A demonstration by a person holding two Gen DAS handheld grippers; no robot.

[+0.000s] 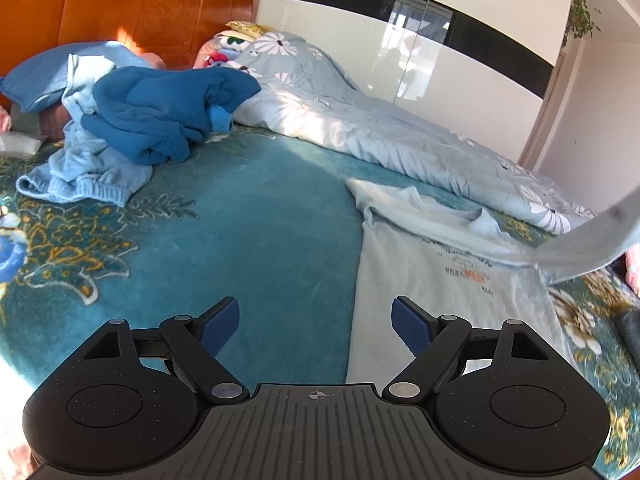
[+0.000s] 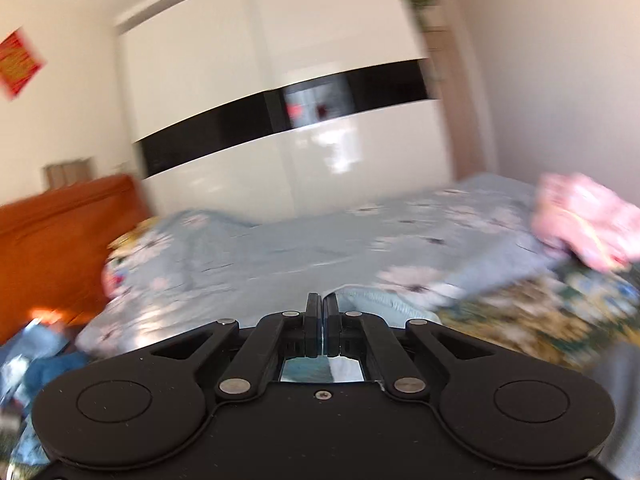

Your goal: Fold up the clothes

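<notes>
While the left gripper (image 1: 316,326) is held with its blue-padded fingers (image 1: 406,326) spread wide and nothing between them, the right gripper (image 2: 322,312) is seen pressed fully together, and whether any cloth is pinched there cannot be told from its own blurred view. Just beyond the open left fingers, a pale blue T-shirt (image 1: 440,280) with a small printed logo is laid flat on the teal floral bedspread (image 1: 240,220), its collar toward the far side. From the shirt's right part a strip of pale fabric (image 1: 592,236) is drawn up and off toward the right edge, a detail shown only by the left wrist view. Only that view also shows the heap at the far left, where a dark blue garment (image 1: 160,108) is piled on a light blue knitted one (image 1: 88,172). A floral light-blue quilt (image 1: 380,120) is bunched along the far side of the bed, and it is caught by both views, as are the orange wooden headboard (image 1: 152,4) and the glossy white wardrobe (image 1: 440,40) with its black band. A pink cloth (image 2: 588,220) at the far right on the quilt is shown clearly only by the right wrist view, along with a red paper square (image 2: 18,62) on the wall at the left. No containers are in view.
</notes>
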